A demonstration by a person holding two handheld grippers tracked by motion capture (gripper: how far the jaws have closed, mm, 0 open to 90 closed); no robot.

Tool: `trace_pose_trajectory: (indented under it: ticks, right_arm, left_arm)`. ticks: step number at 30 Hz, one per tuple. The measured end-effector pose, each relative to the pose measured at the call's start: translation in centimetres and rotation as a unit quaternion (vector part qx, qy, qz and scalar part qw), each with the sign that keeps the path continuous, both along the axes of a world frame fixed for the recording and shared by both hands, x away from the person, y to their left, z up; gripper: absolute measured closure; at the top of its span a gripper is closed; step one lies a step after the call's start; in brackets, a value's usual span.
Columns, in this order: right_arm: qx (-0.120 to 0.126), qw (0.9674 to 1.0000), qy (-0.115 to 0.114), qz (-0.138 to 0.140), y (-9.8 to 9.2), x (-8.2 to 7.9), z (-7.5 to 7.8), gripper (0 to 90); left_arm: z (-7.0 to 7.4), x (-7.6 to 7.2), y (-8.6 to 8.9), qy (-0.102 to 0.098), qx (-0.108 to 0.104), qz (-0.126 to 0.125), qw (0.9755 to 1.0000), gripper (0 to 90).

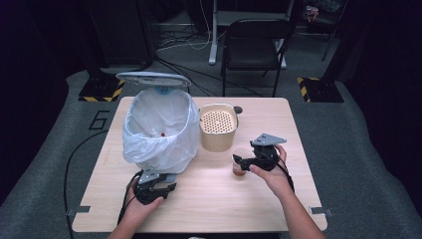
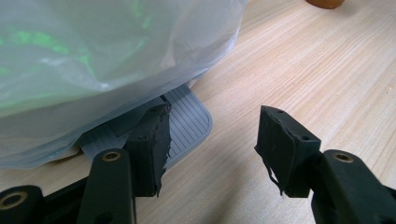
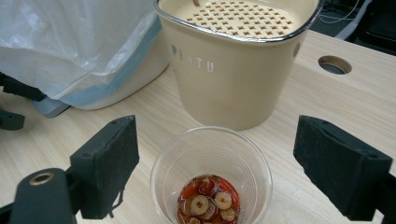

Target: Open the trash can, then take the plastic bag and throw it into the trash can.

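Low in the right gripper view, a clear ribbed plastic cup (image 3: 211, 175) of reddish liquid and sliced rounds stands between the right gripper's (image 3: 233, 172) wide-spread, foam-padded jaws, untouched. The left gripper (image 2: 211, 149) looks parted; one jaw presses the bin's ridged grey pedal (image 2: 187, 123).

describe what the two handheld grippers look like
Both are black. The left gripper and right gripper each carry a grey three-cornered plate on top. The jaws end in blocky black pads with frayed edges, brass-coloured pivots, and a black cable trails away.
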State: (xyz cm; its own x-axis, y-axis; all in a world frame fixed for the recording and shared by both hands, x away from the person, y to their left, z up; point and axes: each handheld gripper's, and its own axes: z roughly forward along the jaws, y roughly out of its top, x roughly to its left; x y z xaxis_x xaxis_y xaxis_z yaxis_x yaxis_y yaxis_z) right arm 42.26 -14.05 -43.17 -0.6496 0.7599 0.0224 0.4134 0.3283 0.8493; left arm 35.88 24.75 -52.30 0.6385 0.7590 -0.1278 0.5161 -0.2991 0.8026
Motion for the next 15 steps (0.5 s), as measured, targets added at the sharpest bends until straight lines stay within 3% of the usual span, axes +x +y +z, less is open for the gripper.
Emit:
trace_pose_trajectory:
  ticks: [7, 15]
  right_arm:
    - [-0.001, 0.9997, 0.003, -0.024, -0.4, 0.0, -1.2, 13.3]
    - [-0.003, 0.9995, 0.008, -0.029, -0.5, -0.2, -2.1, 11.8]
  left_arm:
    - [0.0, 0.0, 0.0, 0.0, -0.002, 0.001, 1.0, 44.2]
    - [0.0, 0.0, 0.0, -0.001, -0.002, 0.002, 1.0, 44.2]
